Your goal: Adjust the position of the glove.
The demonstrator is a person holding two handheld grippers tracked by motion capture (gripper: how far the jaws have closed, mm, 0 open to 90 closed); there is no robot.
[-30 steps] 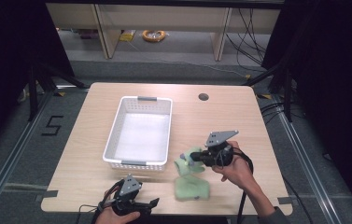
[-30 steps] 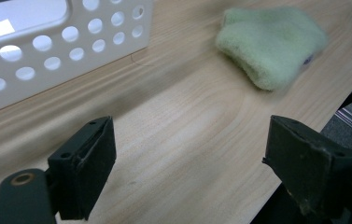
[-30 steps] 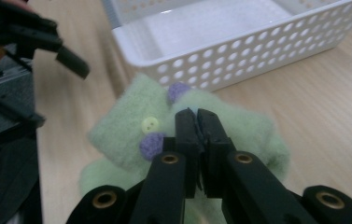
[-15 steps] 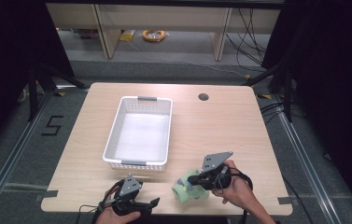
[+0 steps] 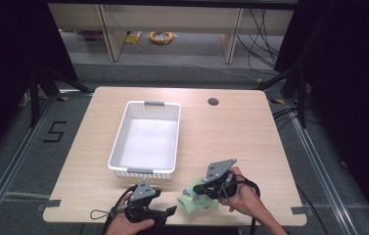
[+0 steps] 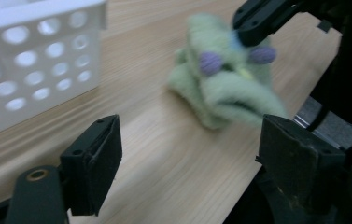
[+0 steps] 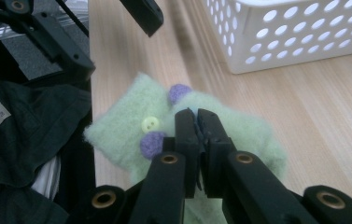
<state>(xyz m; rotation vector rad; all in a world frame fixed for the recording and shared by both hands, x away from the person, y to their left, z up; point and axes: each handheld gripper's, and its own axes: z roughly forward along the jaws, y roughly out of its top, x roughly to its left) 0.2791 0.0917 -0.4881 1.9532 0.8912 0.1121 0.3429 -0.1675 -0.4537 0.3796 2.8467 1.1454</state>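
Light wooden table [image 5: 250, 132] with a dark round grommet [image 5: 213, 102], on a grey floor; shelving behind, dark curtains on both sides. White perforated basket [image 5: 145, 138] at left of centre. Left gripper [image 5: 165, 213] at the near edge: jaws wide apart and just now closing a little, nothing between them. Green felt toy [image 5: 196, 200] with purple pom-poms, lying near the front edge. Right gripper [image 5: 196, 189]: jaws clamped tight on the toy's felt.

Crumpled pale-green felt toy [image 5: 197, 201], purple pom-poms, near table edge.
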